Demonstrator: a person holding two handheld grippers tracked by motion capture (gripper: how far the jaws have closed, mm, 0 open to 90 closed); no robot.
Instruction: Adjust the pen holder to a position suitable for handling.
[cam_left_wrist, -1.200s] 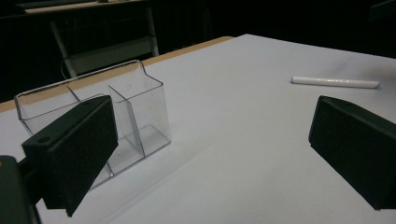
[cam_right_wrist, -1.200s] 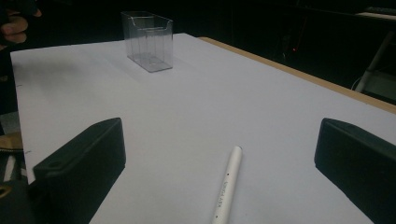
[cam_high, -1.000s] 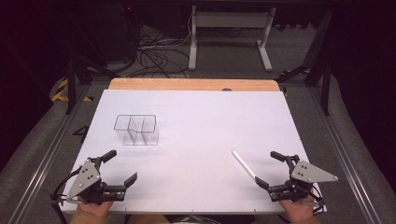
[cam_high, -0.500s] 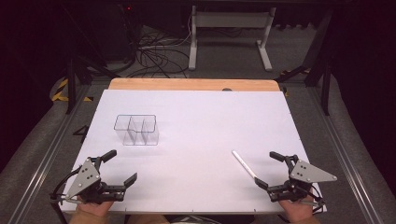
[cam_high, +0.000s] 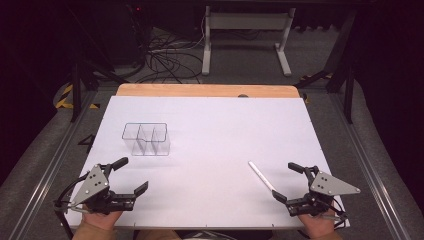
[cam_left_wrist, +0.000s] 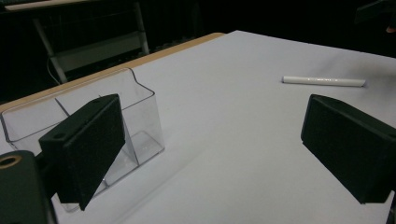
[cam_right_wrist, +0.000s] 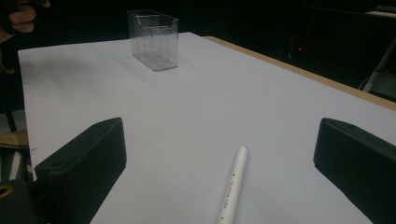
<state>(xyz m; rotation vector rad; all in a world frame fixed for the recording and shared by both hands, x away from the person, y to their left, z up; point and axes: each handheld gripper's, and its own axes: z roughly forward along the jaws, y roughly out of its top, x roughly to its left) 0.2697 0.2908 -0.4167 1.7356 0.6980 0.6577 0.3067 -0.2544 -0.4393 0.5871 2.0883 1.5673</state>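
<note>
One white pen (cam_high: 262, 176) lay diagonally, far end up-left, between my spread right tongs (cam_high: 291, 182); left tongs (cam_high: 131, 175) spread, closing slightly, empty

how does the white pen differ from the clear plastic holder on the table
The white pen is opaque, slim and lies flat, while the clear plastic holder is see-through, boxy and stands upright with inner dividers. The pen lies between the open jaws of the right gripper; the holder stands just beyond the left gripper. Both rest untouched on the white table.
</note>
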